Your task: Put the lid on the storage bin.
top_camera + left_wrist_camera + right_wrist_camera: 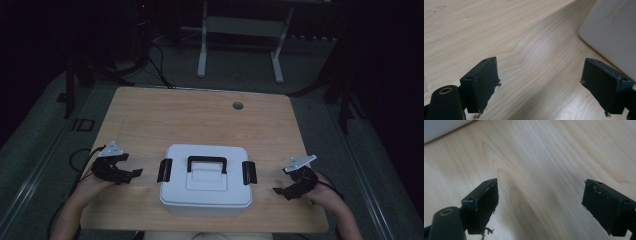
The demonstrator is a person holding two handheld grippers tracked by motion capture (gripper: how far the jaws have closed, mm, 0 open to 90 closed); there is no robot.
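A white lidded storage box (205, 180) is seen on the light wooden tabletop (200, 120), set close to the near edge and roughly midway between the left and right edges. A black carry handle (206, 162) is laid flat on the lid, and a black latch is fitted at each end: the left latch (164, 170) and the right latch (249, 172). The left gripper (131, 173) is held by a hand near the near-left corner of the tabletop, just beside the box's left end but apart from it, with its jaws pointed toward the box. In the left gripper view the left gripper (540, 82) is shown with its jaws spread wide and nothing between them but bare wood grain; a rounded white corner of the box (614, 32) is visible at the upper right. The right gripper (281, 192) is held near the near-right corner, beside the box's right end and not touching it. In the right gripper view the right gripper (540, 203) is likewise seen wide open and empty above the wood, and a sliver of the white box (441, 127) appears at the upper left. A round cable hole (238, 105) is cut into the tabletop near the far edge. Beyond the far edge, a white metal frame (240, 45) is seen standing on the dark floor.
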